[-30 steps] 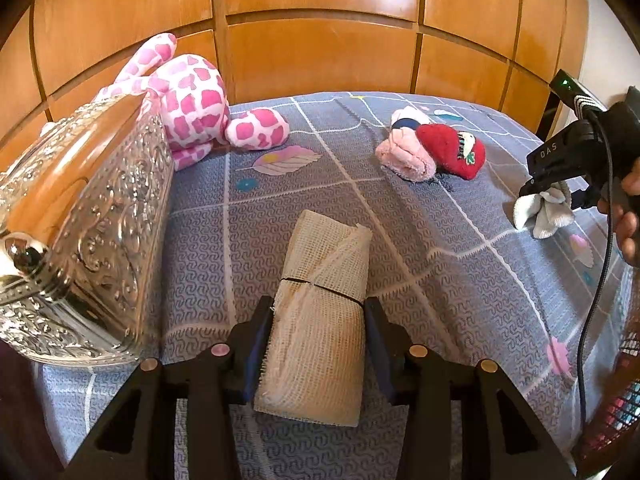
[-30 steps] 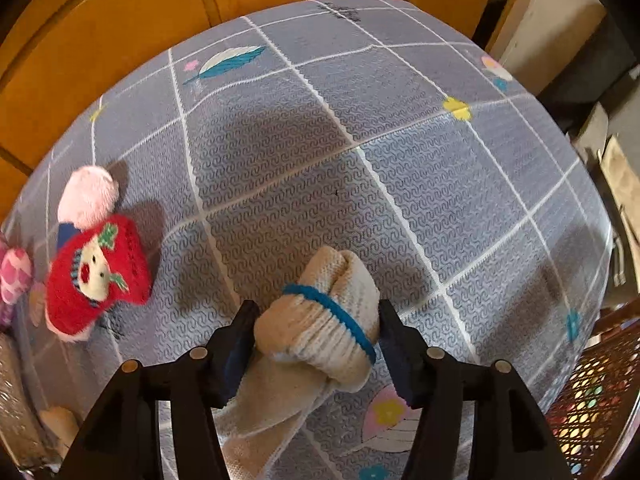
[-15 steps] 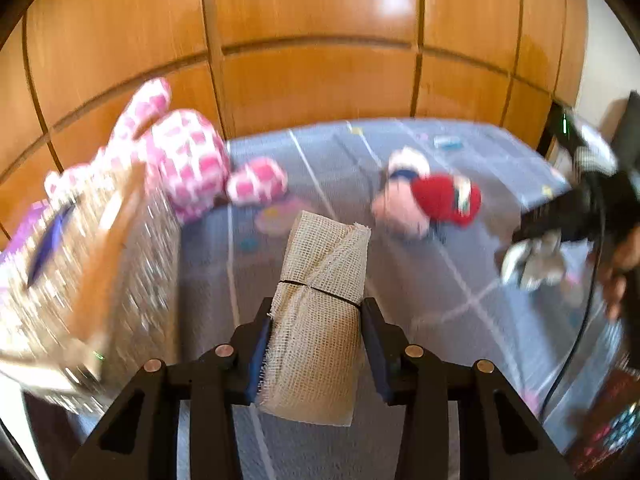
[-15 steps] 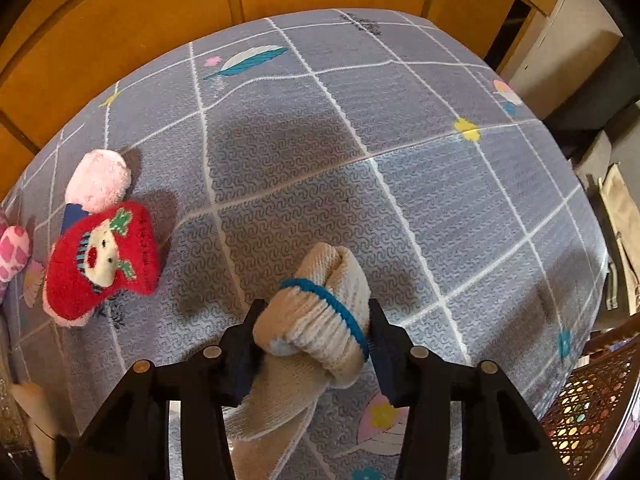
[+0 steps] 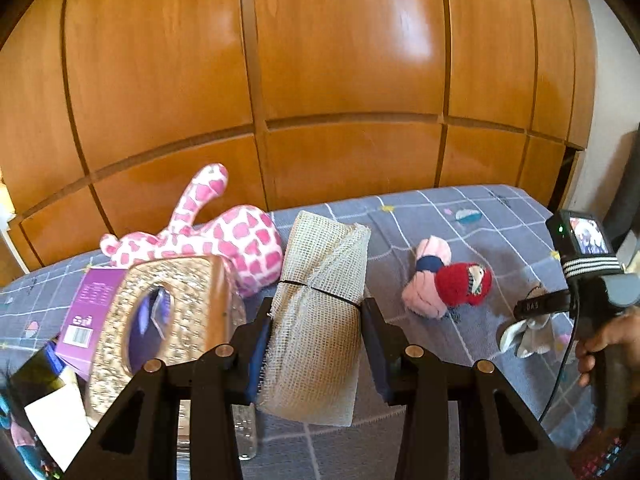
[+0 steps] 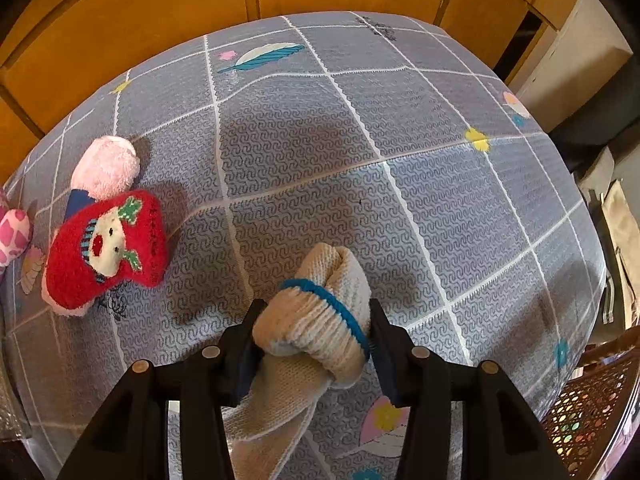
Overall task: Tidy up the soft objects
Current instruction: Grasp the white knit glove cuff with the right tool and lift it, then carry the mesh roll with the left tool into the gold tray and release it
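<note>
My left gripper (image 5: 316, 340) is shut on a rolled beige mesh cloth (image 5: 320, 304) tied with a thin black band, held up above the bed cover (image 5: 472, 368). My right gripper (image 6: 314, 336) is shut on a rolled cream sock (image 6: 316, 320) with a blue stripe; its loose end hangs below the jaws. The left wrist view also shows that right gripper (image 5: 528, 320) at the right edge, in a person's hand (image 5: 608, 340). A red sock with a face (image 6: 104, 248) lies on a pink rolled sock (image 6: 106, 166) on the bed. A pink-spotted plush toy (image 5: 224, 240) lies against the back panels.
An ornate metallic tissue box (image 5: 168, 320) stands close on the left of the mesh roll, with a purple carton (image 5: 92, 304) behind it. Wooden panels (image 5: 320, 80) close off the far side of the bed. A woven basket (image 6: 592, 408) sits past the bed's right edge.
My left gripper has risen with the mesh roll, lifting it off the bed; the tissue box now shows from above. My right gripper's jaws have closed in on the cream sock.
</note>
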